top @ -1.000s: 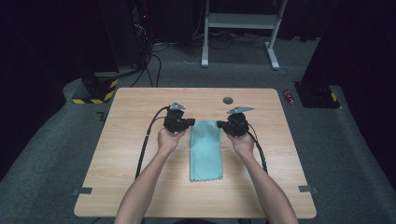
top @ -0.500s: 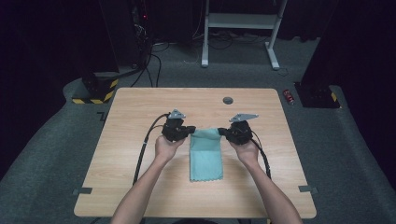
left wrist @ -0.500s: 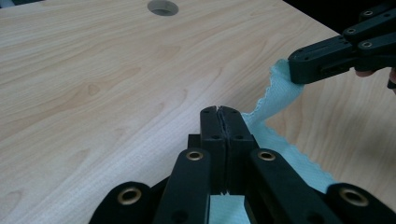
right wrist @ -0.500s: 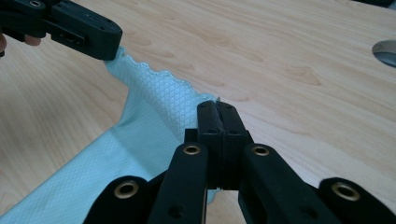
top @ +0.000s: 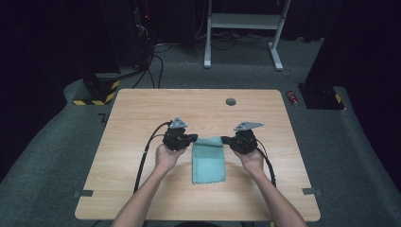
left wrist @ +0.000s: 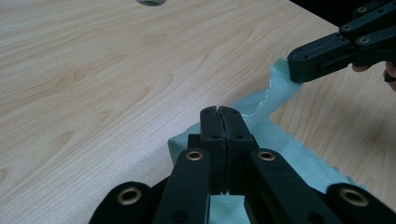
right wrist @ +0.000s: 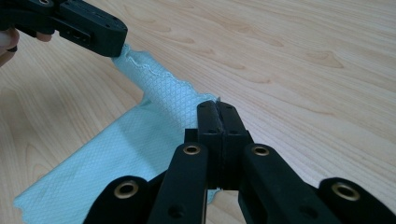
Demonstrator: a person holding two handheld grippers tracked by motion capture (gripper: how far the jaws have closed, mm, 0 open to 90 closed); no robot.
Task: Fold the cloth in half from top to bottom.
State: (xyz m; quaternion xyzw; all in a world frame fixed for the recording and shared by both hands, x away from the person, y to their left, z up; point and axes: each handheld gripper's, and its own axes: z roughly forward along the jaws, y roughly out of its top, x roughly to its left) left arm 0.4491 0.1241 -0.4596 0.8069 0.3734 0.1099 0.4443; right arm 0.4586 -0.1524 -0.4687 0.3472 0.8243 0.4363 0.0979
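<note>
Two grippers work at one teal cloth (top: 208, 161) here, and we see each pinching a far corner of it. From the high view, our left gripper (top: 193, 138) clamps the cloth's far left corner and our right gripper (top: 224, 140) clamps the far right corner, both pointing inward toward each other across the cloth's far edge. That far edge is lifted off the wooden table (top: 142, 113) and sags a little between the two grips, while the near part of the cloth lies flat on the tabletop, between the person's two forearms. In the left gripper view we see its jaws pressed fully together on the cloth's (left wrist: 280, 140) edge, with the right gripper (left wrist: 296, 63) biting the other corner farther off. The right gripper view shows the same: jaws tight on the cloth (right wrist: 140, 140), the left gripper (right wrist: 119, 44) holding the opposite corner. A small round grommet (top: 231, 101) sits in the table, well beyond the cloth.
</note>
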